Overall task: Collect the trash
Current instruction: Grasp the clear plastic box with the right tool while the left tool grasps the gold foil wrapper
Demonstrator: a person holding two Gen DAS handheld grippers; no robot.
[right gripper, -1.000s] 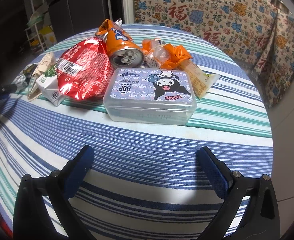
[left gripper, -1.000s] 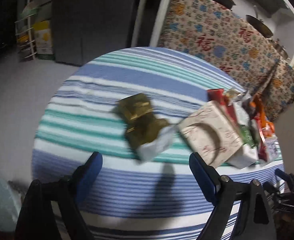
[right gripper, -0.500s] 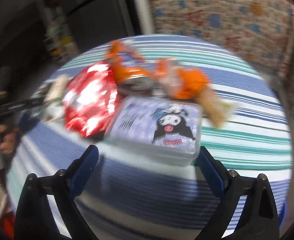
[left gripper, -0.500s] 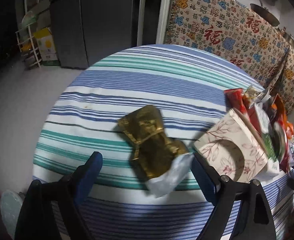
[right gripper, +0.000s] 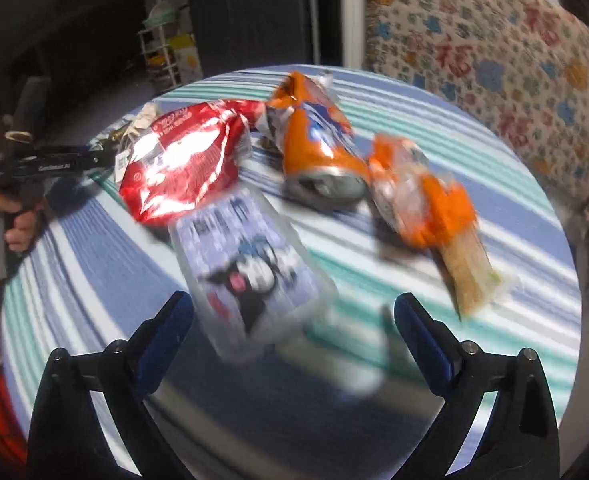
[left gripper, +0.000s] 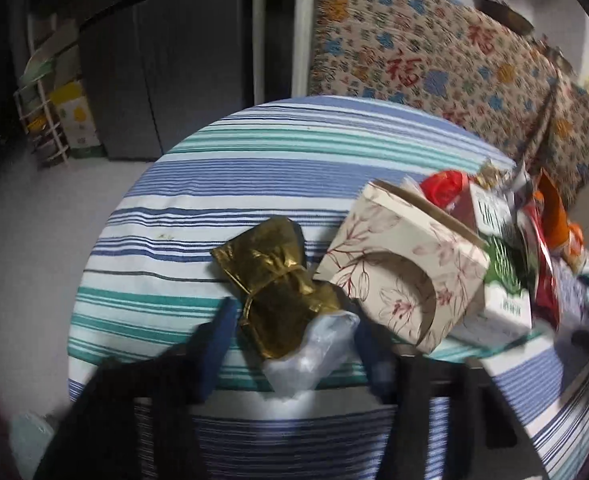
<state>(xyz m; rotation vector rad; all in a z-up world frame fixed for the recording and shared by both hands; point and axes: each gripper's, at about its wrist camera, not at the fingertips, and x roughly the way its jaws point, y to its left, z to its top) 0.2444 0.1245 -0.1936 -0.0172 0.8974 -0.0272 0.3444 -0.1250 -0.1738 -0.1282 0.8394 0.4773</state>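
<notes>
A crumpled gold wrapper (left gripper: 274, 280) with a clear plastic end (left gripper: 314, 352) lies on the striped round table (left gripper: 254, 160). My left gripper (left gripper: 294, 344) straddles it, and its jaws are closing with the wrapper between the blue fingers (left gripper: 214, 344); I see no firm press. In the right wrist view my right gripper (right gripper: 294, 320) is open just above a clear plastic box with a cartoon label (right gripper: 250, 272), gripping nothing. Behind the box lie a red foil bag (right gripper: 182, 168), a crushed orange can (right gripper: 318, 148), an orange wrapper (right gripper: 422, 200) and a beige stick packet (right gripper: 470, 280).
A floral cardboard box (left gripper: 402, 272) sits just right of the gold wrapper, with a white and green carton (left gripper: 502, 292) beyond it. A patterned cloth-covered couch (left gripper: 434, 60) stands behind the table. A hand (right gripper: 18, 224) on the left gripper's handle shows at the left edge.
The left jaws have come in from wide open to close around the gold wrapper. The right gripper has moved in toward the plastic box and rolled, so the trash looks tilted and blurred.
</notes>
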